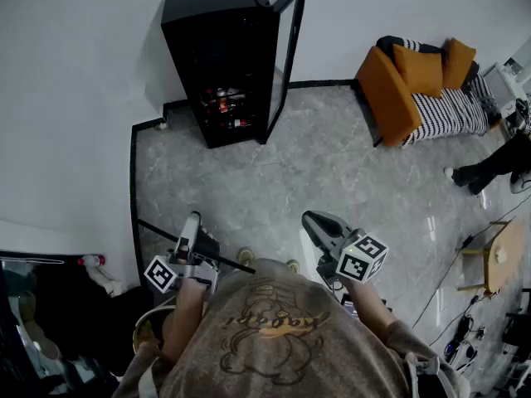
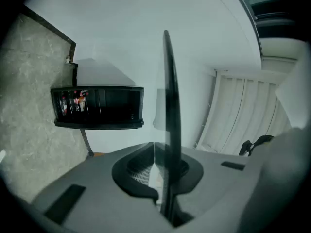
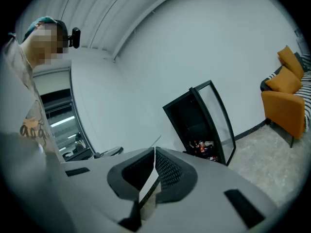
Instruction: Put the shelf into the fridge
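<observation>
The black fridge (image 1: 224,65) stands against the far wall with its glass door (image 1: 286,56) swung open and bottles on its lower levels. I hold the shelf (image 1: 178,239), a thin pane with a dark edge, low in front of the body. My left gripper (image 1: 193,220) is shut on it. In the left gripper view the shelf (image 2: 168,91) runs edge-on up from the jaws (image 2: 155,147), with the fridge (image 2: 97,106) beyond. My right gripper (image 1: 315,220) is also closed on a thin strip of the shelf (image 3: 147,188), and the fridge (image 3: 194,120) is ahead of it.
An orange sofa (image 1: 415,89) with striped cushions stands at the back right. A person's legs (image 1: 489,168) are at the right edge, with a small wooden table (image 1: 498,255) and floor cables below. A dark cabinet (image 1: 41,322) is at the lower left.
</observation>
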{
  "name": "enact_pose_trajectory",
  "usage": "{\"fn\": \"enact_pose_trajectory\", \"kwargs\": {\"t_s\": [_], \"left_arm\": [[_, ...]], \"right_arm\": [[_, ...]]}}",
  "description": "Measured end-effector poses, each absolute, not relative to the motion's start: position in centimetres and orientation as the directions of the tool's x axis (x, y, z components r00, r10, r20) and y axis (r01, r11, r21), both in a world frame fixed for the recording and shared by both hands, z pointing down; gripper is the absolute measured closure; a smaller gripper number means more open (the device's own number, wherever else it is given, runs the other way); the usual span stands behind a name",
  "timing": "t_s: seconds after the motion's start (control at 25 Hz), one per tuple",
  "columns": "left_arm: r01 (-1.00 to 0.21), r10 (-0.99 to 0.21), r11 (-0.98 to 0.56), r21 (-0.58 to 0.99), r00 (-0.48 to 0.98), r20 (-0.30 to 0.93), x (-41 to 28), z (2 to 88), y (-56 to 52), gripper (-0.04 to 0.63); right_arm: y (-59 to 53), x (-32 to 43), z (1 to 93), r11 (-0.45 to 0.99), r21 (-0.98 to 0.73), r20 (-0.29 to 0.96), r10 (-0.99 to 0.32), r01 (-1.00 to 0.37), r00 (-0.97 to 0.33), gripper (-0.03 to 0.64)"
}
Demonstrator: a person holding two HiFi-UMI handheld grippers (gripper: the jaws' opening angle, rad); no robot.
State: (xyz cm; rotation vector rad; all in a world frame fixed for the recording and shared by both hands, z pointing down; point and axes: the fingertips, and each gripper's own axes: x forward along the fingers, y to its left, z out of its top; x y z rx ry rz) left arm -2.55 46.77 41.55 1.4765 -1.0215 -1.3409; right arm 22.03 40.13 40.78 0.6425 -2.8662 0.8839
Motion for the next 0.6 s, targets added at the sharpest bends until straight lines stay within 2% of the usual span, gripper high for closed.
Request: {"fn": "enact_pose_trajectory", "kwargs": {"t_s": [0.36,0.6], "left_arm": [[0.004,-0.959,-0.272,0.962,0.087,-0.271,-4.9,42.1,47.2,0.578],[-0.007,-0.952,-0.274,0.962,0.144,-0.270,-6.7,42.4,46.7,0.577]], "right_arm": [[40.5,19.5,40.8,0.744,-0.516,0.193,-0.382,-0.425,-0.904,0.592],[41.1,17.5,40.0,0.749,-0.506,0.154,-0.410,-0.428,-0.899,0.591]]}}
